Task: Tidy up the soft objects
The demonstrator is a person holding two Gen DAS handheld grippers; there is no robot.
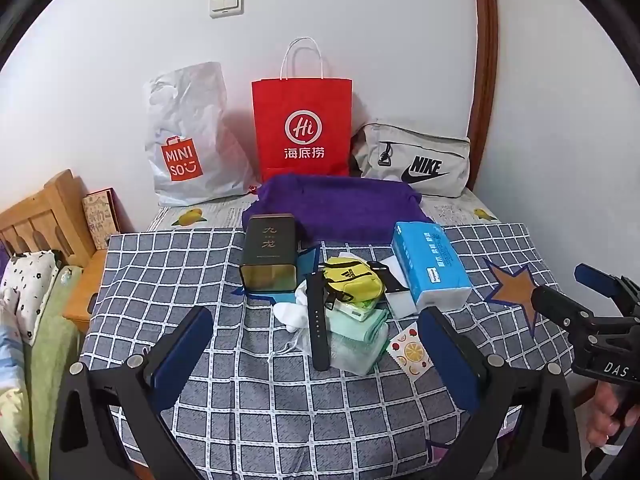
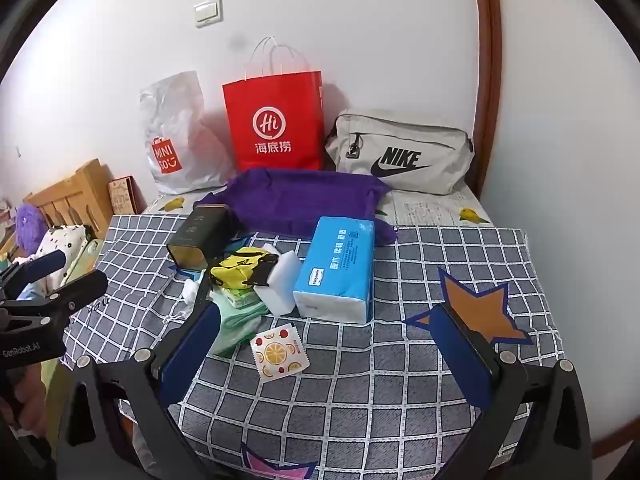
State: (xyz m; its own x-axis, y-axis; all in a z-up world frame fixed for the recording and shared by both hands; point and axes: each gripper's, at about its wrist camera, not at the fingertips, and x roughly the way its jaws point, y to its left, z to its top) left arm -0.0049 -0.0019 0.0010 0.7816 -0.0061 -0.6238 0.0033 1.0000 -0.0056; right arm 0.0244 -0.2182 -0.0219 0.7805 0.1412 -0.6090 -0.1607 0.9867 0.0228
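**Soft objects heaped on a checked tabletop, both grippers wide and empty**

The checked tabletop [image 1: 168, 264] carries a purple towel [image 1: 340, 204] at the rear. In front lie a blue tissue pack [image 1: 430, 264], a dark tin [image 1: 269, 254], a folded green cloth [image 1: 360, 336], a yellow pouch [image 1: 354, 280] and a fruit-print sachet [image 2: 279, 350]. The left gripper [image 1: 316, 356] and right gripper [image 2: 332, 350] hover spread apart, holding nothing.

"Hi 海底捞" is printed on the red paper bag [image 1: 302, 128]; left of it, "MINISO" on the white plastic bag [image 1: 188, 136]; right of it, "NIKE" on the grey fabric pouch [image 1: 416, 160].
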